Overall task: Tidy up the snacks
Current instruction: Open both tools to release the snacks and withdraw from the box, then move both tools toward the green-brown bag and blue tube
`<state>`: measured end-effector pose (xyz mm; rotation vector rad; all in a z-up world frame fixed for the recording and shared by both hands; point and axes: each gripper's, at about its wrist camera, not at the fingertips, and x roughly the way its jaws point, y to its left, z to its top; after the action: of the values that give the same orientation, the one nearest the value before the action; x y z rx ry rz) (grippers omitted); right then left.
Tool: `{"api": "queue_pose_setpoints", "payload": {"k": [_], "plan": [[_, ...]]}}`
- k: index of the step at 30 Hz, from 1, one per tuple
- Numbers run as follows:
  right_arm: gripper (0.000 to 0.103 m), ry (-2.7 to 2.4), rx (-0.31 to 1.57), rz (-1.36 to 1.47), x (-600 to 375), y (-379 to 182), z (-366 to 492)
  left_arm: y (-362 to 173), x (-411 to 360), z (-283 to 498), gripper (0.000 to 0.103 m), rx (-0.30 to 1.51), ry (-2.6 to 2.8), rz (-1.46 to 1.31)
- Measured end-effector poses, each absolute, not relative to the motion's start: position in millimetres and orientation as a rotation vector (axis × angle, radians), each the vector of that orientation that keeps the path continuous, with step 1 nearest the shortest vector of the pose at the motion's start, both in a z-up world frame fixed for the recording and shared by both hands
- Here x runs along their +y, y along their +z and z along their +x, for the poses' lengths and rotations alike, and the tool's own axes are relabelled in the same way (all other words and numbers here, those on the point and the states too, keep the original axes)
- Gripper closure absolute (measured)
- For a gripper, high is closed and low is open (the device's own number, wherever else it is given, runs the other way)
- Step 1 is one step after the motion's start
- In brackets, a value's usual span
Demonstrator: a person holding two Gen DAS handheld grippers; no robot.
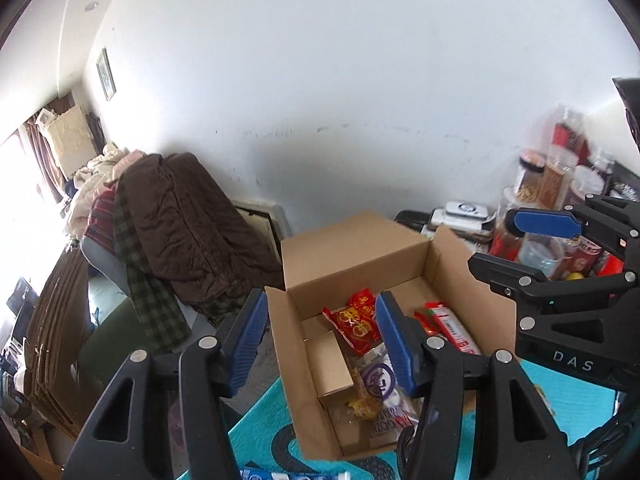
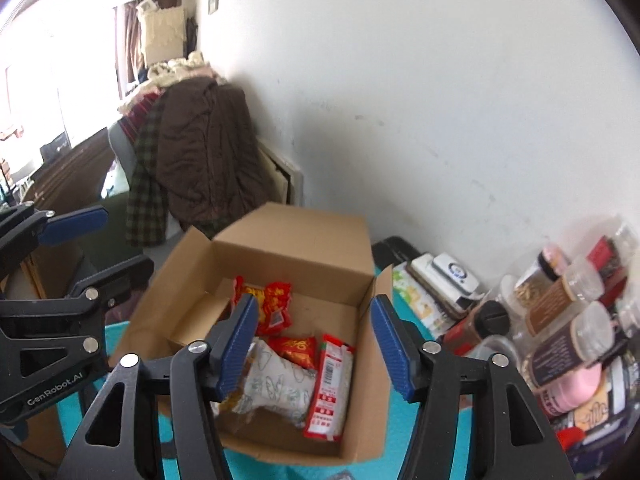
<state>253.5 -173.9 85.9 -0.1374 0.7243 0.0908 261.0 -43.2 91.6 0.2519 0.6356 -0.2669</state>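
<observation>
Inside box: snack packets lie loose on the floor of the open cardboard box, on my teal mat.
Packets: red crinkly packet near the back, white printed pouch in front, long red-and-white stick pack beside it toward the right wall.
Handling, my guess: all light, soft film, slippery, contents crushable; I'd pinch a sealed end or edge, not the middle.
Divider: small inner carton stands against the left wall, stiff.
Left gripper: jaws part open, nothing between the pads, hanging above the box's left side, touching nothing.
Right gripper: jaws part open too, empty, hanging over the box's front, clear of the packets.
Loose item: blue wrapper on the mat outside the box, probably next.
Beyond: jars crowd the right, well apart from the box.
</observation>
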Motion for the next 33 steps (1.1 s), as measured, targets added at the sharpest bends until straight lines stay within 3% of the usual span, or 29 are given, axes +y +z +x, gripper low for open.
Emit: {"api": "queue_pose_setpoints", "payload": {"k": [5,7,8,21,33], "plan": [[0.042,0.091,0.662,-0.141,-169,110,220,113,-37,230,0.042,0.586,-0.27,0.242],[0.035,0.088,0.637,-0.139,-167,117,207,119,-33,218,0.024,0.558,-0.269,0.235],[0.034,0.082,0.621,-0.142,-165,122,199,123,-31,210,0.022,0.534,-0.267,0.231],[0.017,0.034,0.529,-0.188,-150,132,118,137,-15,143,0.021,0.447,-0.312,0.228],[0.016,-0.017,0.468,-0.152,-140,105,58,111,-6,97,0.021,0.44,-0.368,0.219]]}}
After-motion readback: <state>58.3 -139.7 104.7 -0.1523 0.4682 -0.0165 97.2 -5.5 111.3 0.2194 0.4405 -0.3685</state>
